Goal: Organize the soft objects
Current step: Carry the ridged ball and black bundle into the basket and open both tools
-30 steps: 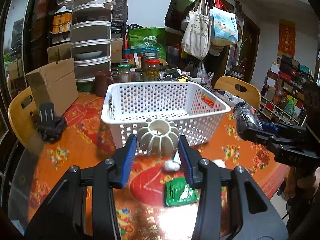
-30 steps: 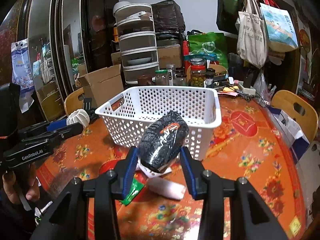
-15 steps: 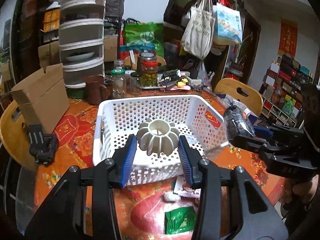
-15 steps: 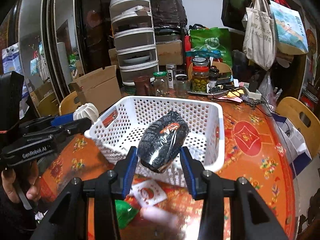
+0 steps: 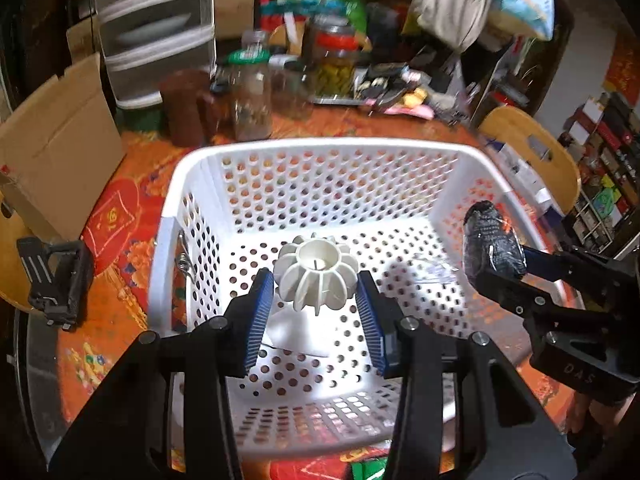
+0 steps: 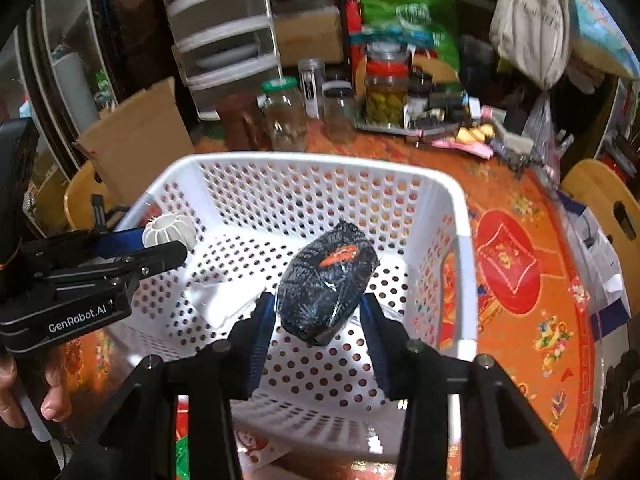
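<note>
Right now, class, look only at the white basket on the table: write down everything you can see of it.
The basket is white plastic, rectangular, open-topped, with rounded corners, a thick rolled rim and walls and floor pierced by round holes. It stands upright on the orange patterned tablecloth. A white sheet lies on its floor. Above its inside, the left hand-held gripper holds a white ribbed ball and the right hand-held gripper a dark wrapped bundle; neither visibly touches it.

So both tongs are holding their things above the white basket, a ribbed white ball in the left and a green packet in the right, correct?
Not quite. The right tongs grip a black wrapped bundle, not a green packet, as the right wrist view shows. The left tongs do hold the ribbed white ball over the white basket.
</note>
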The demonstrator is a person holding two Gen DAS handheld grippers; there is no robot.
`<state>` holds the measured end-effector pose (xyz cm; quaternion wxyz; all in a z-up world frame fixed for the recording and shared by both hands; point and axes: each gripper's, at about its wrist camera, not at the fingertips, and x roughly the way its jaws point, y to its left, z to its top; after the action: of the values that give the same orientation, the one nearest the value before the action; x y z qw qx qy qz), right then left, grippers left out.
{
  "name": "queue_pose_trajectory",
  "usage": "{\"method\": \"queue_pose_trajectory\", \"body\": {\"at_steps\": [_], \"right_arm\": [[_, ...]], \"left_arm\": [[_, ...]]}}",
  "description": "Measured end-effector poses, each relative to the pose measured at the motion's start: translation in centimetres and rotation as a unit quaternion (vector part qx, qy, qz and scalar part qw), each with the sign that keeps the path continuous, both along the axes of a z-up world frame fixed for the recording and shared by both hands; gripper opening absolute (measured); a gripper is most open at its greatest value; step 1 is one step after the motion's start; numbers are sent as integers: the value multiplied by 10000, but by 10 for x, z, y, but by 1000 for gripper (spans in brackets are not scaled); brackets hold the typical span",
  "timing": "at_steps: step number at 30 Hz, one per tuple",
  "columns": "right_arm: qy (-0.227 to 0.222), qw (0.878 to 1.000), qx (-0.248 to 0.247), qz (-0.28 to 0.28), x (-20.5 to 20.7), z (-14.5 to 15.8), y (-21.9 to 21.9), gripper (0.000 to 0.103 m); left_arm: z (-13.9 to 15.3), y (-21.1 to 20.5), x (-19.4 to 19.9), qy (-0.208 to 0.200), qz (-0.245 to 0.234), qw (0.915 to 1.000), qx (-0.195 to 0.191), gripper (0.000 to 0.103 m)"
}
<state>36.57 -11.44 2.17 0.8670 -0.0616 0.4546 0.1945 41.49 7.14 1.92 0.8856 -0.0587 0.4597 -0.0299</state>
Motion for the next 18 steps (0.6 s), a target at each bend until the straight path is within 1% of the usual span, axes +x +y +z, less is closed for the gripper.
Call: {"method": "queue_pose_trajectory", "body": {"at_steps": [2, 5, 8, 14, 15, 16, 17, 18], "right_arm": [[131, 9998, -119, 10, 9, -10, 5, 43], [315, 9992, -258, 38, 18, -21, 9, 43], [425, 9983, -383, 94, 21, -29, 14, 43], [477, 9983, -310, 113, 25, -34, 16, 44], [475, 9985, -263, 114, 24, -33, 16, 44], [462, 9986, -207, 117, 24, -32, 15, 44], [432, 9989, -168, 123, 23, -30, 14, 47], [389, 9991, -134, 120, 22, -28, 14, 51]], "left_arm": [[-13, 1, 12, 221, 22, 9997, 71, 40], [-25, 0, 19, 393, 38, 9992, 117, 40], [-31, 0, 21, 410, 22, 9991, 115, 40], [-34, -1, 23, 387, 60, 9992, 100, 41], [-34, 0, 23, 378, 69, 9992, 76, 42], [-33, 0, 21, 369, 67, 9993, 49, 48], [-32, 2, 19, 330, 51, 9994, -14, 52], [-30, 2, 18, 292, 28, 9995, -68, 53]]}}
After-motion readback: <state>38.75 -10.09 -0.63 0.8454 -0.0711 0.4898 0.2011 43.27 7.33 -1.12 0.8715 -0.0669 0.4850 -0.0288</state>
